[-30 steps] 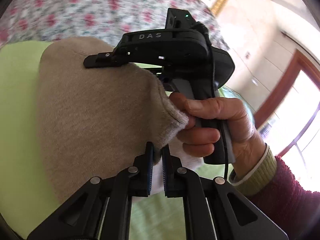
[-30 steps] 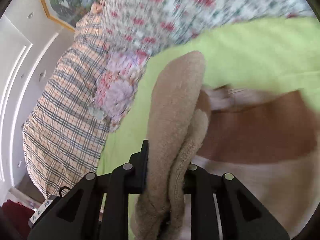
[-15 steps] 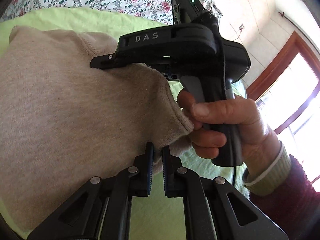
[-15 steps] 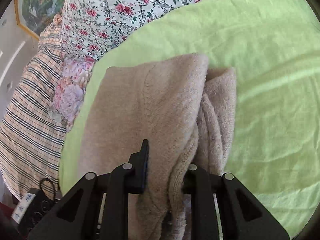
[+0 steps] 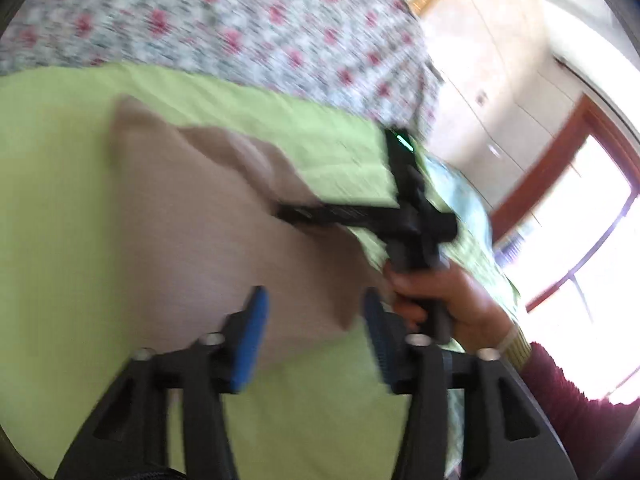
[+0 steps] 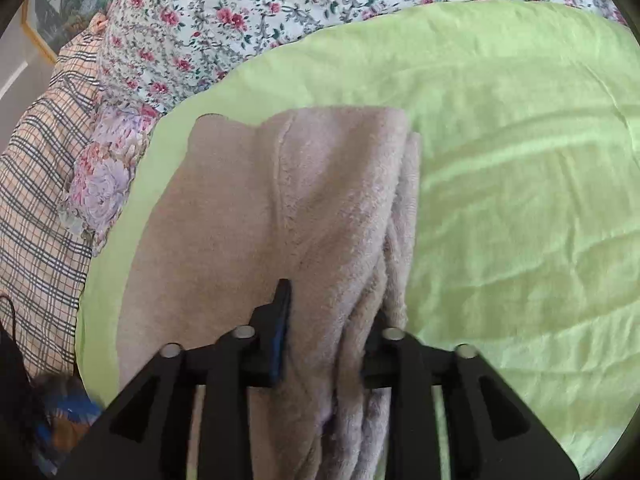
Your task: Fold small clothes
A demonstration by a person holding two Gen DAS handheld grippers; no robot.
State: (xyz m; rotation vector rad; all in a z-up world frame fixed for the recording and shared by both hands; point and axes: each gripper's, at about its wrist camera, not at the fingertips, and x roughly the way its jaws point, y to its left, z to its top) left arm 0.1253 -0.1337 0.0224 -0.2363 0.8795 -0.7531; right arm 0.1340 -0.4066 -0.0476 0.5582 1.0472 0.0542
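Observation:
A folded beige fleece garment (image 5: 192, 232) lies on a light green sheet (image 5: 52, 200). In the blurred left wrist view my left gripper (image 5: 314, 340) is open, its blue-padded fingers spread just over the garment's near edge and holding nothing. The right gripper (image 5: 296, 213) shows there from the side, at the garment's right edge, held by a hand. In the right wrist view my right gripper (image 6: 328, 332) is shut on a thick bunch of the beige garment (image 6: 288, 200), which spreads flat ahead on the green sheet (image 6: 520, 160).
A floral bedspread (image 6: 280, 8) lies beyond the green sheet, with a plaid cloth (image 6: 36, 184) at the left. A dark cable and a blue object (image 6: 68, 412) sit at lower left. A window and cabinets (image 5: 520, 100) stand at the right.
My left gripper has opened and let go of the garment's edge. The garment has come down flat onto the green sheet. The right gripper still grips its bunch.

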